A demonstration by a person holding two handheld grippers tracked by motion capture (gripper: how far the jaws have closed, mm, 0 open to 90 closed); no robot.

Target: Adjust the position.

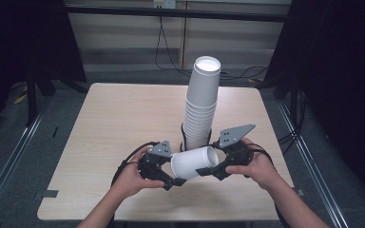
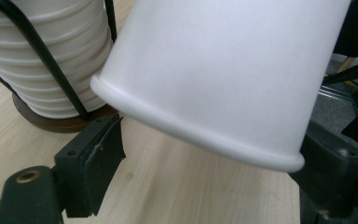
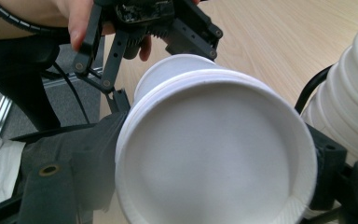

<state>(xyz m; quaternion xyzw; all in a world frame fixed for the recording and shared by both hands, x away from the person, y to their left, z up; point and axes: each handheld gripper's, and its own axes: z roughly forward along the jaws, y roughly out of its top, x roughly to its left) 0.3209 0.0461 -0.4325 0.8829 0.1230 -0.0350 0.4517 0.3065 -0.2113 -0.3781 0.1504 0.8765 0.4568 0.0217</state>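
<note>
- A white paper cup (image 1: 193, 162) lies on its side above the near part of the table (image 1: 114, 123), held between both grippers, just in front of the tall cup stack (image 1: 200, 107).
- The left gripper (image 1: 167, 178) pinches the cup's closed base end; in the left gripper view its jaws sit on either side of the cup's wall.
- The right gripper (image 1: 208, 171) clamps the open rim (image 3: 216, 149); the right gripper view shows two nested rims, so this is judged to be two cups being pulled apart, one end per gripper.
- The stack stands upright in a black wire holder (image 2: 51, 70) on a dark round base (image 2: 60, 122), leaning slightly.
- Room: the stack is close behind the cup, so pulling sideways is safest. Open tabletop lies to the left; the near edge is close to both hands.
</note>
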